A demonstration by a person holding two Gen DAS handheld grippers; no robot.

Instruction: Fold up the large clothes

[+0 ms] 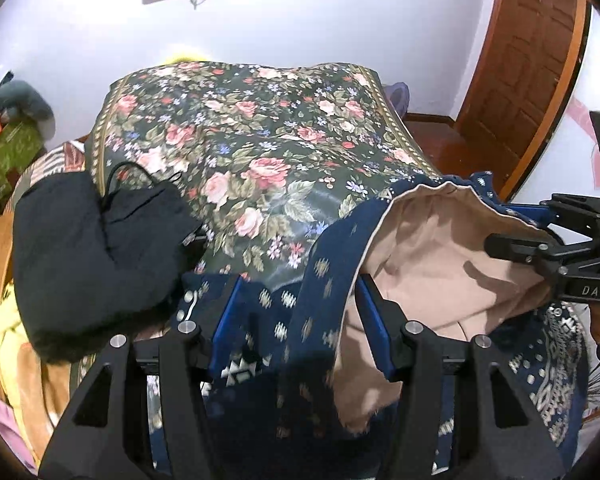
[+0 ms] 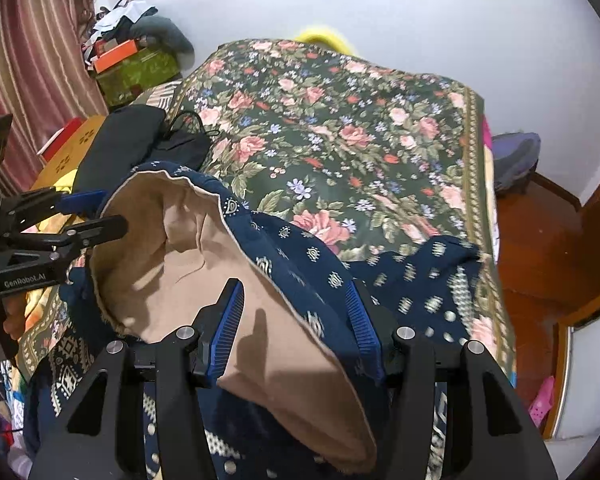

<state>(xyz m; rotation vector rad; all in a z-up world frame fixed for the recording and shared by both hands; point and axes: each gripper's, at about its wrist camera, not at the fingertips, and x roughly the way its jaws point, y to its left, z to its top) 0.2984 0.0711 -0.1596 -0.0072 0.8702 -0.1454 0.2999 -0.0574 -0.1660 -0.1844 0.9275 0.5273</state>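
Observation:
A large navy patterned garment (image 1: 276,320) with a beige lining (image 1: 432,252) lies bunched at the near edge of a bed with a floral cover (image 1: 260,144). My left gripper (image 1: 298,284) is open; the cloth lies between its blue pads (image 1: 226,312). In the right wrist view the garment (image 2: 300,256) shows its beige lining (image 2: 204,264), draped between the open fingers of my right gripper (image 2: 294,292). Each gripper shows in the other's view: the right one (image 1: 512,236) at the garment's right edge, the left one (image 2: 100,210) at its left edge.
A black folded garment (image 1: 100,256) with a cord lies on the bed's left side. Boxes and clutter (image 2: 132,68) stand by the curtain at the left. A wooden door (image 1: 528,60) and red-brown floor (image 2: 540,248) are to the right. A purple bag (image 2: 516,160) sits by the wall.

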